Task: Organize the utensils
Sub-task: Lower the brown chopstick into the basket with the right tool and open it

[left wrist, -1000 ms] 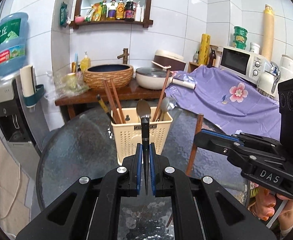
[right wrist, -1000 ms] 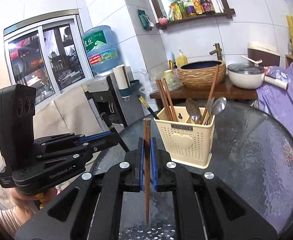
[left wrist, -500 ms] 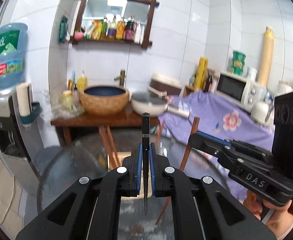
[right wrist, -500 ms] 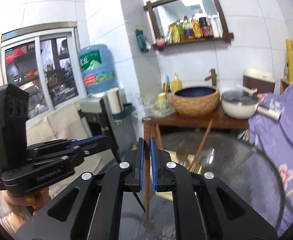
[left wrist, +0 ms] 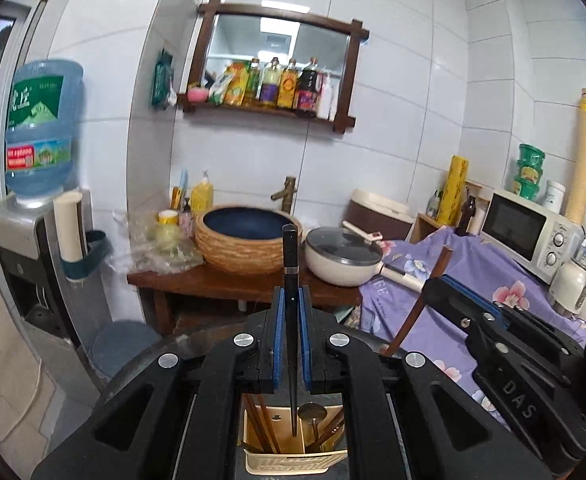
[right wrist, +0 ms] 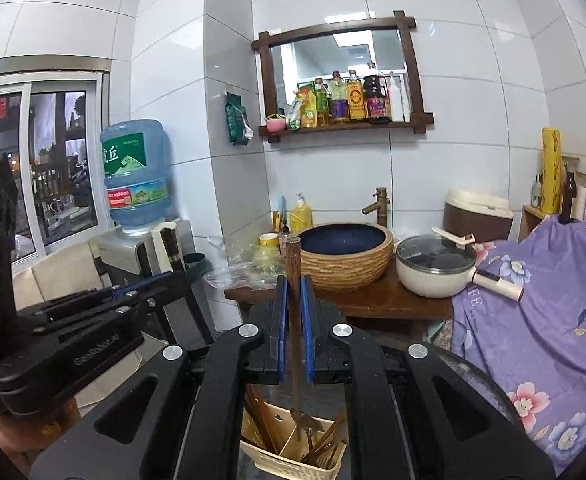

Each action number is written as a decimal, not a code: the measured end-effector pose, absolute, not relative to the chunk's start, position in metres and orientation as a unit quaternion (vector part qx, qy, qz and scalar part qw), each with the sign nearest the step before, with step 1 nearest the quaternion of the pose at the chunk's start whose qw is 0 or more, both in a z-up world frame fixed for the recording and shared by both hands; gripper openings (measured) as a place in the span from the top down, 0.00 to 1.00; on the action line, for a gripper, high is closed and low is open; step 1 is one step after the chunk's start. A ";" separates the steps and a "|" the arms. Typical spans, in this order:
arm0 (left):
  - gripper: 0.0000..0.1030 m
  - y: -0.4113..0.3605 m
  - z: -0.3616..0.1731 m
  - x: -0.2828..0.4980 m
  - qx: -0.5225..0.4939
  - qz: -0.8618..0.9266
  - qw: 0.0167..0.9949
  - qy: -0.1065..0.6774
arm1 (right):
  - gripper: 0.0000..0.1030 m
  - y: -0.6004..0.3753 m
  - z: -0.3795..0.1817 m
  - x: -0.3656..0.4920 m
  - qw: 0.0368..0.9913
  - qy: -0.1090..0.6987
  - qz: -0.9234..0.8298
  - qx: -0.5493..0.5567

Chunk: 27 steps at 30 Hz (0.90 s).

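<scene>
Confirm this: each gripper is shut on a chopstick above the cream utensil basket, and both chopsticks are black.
Not quite. The left gripper holds a black chopstick, but the right gripper holds a brown wooden chopstick, as the right wrist view shows. Both hang above the cream utensil basket.

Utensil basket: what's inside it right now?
The utensil basket holds brown chopsticks in its left compartment and a metal spoon with more utensils on the right. Its bottom and the sticks' lower ends are hidden.

A woven basin (left wrist: 249, 240) beside a lidded pot (left wrist: 343, 258); blurred bottles (left wrist: 281, 86), possibly sauces, line the shelf.
</scene>
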<state>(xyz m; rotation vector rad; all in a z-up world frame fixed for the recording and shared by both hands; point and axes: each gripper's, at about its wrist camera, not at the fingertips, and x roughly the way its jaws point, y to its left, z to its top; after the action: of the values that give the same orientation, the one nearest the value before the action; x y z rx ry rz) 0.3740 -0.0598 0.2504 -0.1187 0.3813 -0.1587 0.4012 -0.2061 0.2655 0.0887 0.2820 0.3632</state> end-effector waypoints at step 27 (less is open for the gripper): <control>0.93 -0.063 0.132 0.398 -0.037 -0.074 0.958 0.273 | 0.93 -0.195 0.153 0.431 0.955 0.230 0.183 0.029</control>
<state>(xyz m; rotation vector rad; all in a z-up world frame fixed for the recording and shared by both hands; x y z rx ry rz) 0.3980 -0.0634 0.1320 -0.0755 0.5545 -0.1507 0.4314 -0.1955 0.1529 0.0596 0.4673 0.3711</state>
